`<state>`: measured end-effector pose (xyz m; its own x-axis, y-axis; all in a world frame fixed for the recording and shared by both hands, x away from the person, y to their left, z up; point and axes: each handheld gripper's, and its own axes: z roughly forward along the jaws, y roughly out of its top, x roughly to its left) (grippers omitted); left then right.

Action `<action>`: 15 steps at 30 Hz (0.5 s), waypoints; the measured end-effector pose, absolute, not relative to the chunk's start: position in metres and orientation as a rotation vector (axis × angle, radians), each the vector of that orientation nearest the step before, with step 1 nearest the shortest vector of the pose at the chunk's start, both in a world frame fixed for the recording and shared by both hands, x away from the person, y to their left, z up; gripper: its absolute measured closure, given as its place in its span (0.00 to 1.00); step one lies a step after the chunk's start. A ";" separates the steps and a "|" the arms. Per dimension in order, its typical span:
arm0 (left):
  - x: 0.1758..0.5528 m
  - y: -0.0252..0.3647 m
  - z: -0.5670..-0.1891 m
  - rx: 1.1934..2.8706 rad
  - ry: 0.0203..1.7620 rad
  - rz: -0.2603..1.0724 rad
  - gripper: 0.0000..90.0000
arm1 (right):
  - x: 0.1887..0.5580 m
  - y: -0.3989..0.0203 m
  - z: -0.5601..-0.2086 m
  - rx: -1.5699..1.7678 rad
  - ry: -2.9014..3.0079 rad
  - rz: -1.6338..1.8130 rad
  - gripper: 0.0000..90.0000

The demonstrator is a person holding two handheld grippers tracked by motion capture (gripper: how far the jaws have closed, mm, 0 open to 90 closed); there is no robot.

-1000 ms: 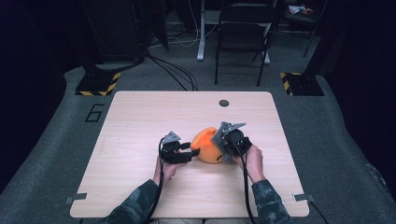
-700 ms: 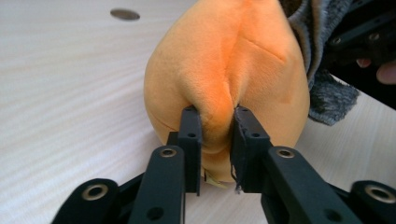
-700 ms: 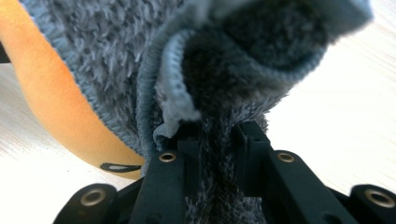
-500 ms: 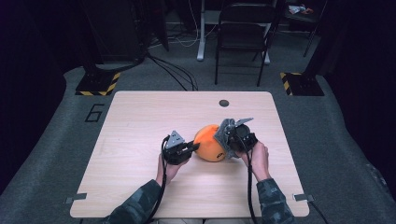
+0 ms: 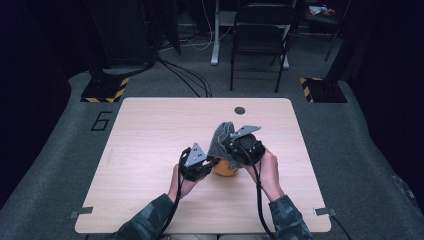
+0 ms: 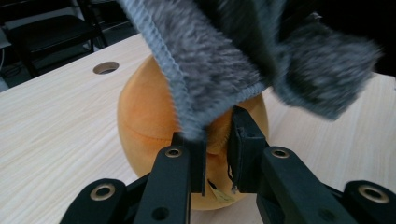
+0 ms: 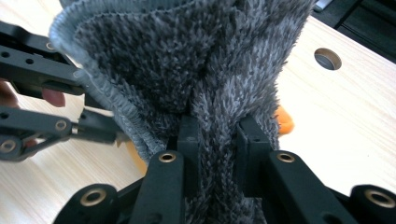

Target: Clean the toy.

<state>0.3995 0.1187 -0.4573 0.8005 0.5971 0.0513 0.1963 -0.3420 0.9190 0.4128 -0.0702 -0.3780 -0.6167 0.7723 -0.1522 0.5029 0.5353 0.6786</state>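
Now that your left hand-held gripper (image 6: 217,154) has clamped on the orange plush (image 6: 154,121), and the right hand-held gripper (image 7: 217,140), gripping the grey cloth (image 7: 196,60), has risen, the cloth peels off above the desk (image 5: 150,130).

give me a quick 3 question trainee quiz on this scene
1. True or false: the right gripper is shut on the grey cloth.
2. What lies under the cloth on the table? A) an orange plush ball B) a blue cup C) a book
3. Which edge of the cloth does the left gripper pinch, as its own view shows it?

Key: 1 true; 2 A; 3 the stitched hem.
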 end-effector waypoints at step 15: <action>0.398 0.114 -0.463 1.938 0.569 0.446 0.89 | 0.431 -0.089 -0.400 1.144 2.220 0.657 0.85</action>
